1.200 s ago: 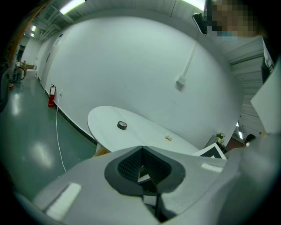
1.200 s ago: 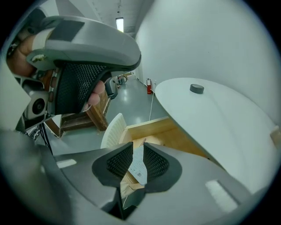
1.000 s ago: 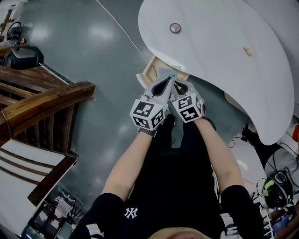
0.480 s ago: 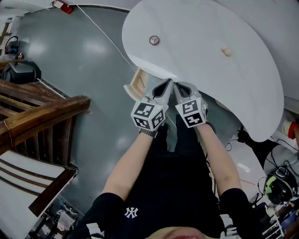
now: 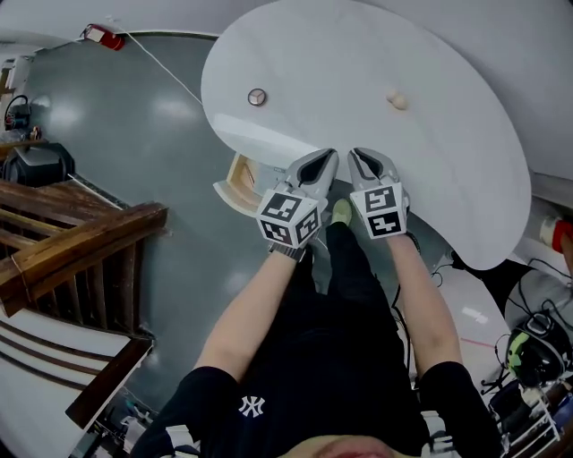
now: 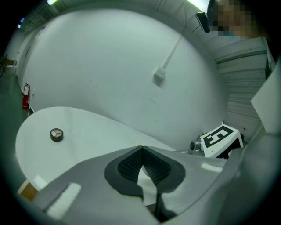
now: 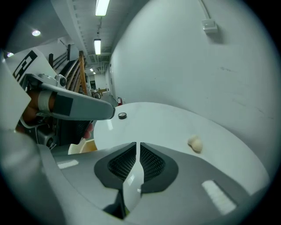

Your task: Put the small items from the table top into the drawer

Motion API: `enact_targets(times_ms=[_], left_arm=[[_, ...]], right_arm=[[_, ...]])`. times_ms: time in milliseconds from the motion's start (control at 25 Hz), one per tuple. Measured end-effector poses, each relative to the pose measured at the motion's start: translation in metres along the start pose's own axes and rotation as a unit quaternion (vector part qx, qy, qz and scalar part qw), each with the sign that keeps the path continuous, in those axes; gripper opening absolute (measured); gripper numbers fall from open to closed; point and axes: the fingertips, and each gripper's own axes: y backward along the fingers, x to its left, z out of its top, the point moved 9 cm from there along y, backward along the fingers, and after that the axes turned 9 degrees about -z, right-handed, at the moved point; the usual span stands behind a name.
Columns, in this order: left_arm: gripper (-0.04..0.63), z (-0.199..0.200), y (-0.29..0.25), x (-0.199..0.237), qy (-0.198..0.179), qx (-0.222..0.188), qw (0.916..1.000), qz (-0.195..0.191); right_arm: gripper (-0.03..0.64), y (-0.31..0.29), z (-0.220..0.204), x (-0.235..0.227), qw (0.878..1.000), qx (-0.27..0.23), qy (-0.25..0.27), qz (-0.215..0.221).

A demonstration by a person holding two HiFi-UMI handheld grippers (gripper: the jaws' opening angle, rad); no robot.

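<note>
A glossy grey floor reflects soft patches of light. A dark brown wooden railing stands at the left of the head view. A plain white wall rises behind the white rounded table and carries a small white conduit box. Long fluorescent ceiling lights glow overhead.

The table was recorded at 12 o'clock of the person. On its top, a round disc was noted at 11 o'clock and a small lump at 1 o'clock, well apart. The drawer was found projecting from under the table's near edge, at 9 o'clock of the left gripper. The right gripper was noted just beside the left, at its 3 o'clock.
</note>
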Motion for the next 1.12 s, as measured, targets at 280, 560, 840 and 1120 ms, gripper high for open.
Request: enact_targets(times_ms=[280,560,840,1120], left_arm=[[0.000,0.002,-0.065,-0.009,-0.006,0.018,0.9998,-0.009],[0.000,0.009,-0.111,-0.002,-0.010,0.029,0.9995,-0.006],[0.000,0.013,-0.131,0.005,-0.012,0.034,0.9993,0.004],[0.000,0.010,-0.139,0.016,-0.007,0.039,0.9991,0.017]], right_arm=[[0.089,-0.016,-0.009,-0.079,1.000,0.012,-0.018,-0.017],[0.127,-0.045,-0.012,-0.131,0.999,0.025,-0.025,-0.029],[0.201,-0.077,-0.017,-0.161,0.998,0.046,-0.021,-0.041],[0.222,-0.109,-0.018,-0.178,0.997,0.063,-0.006,-0.042]])
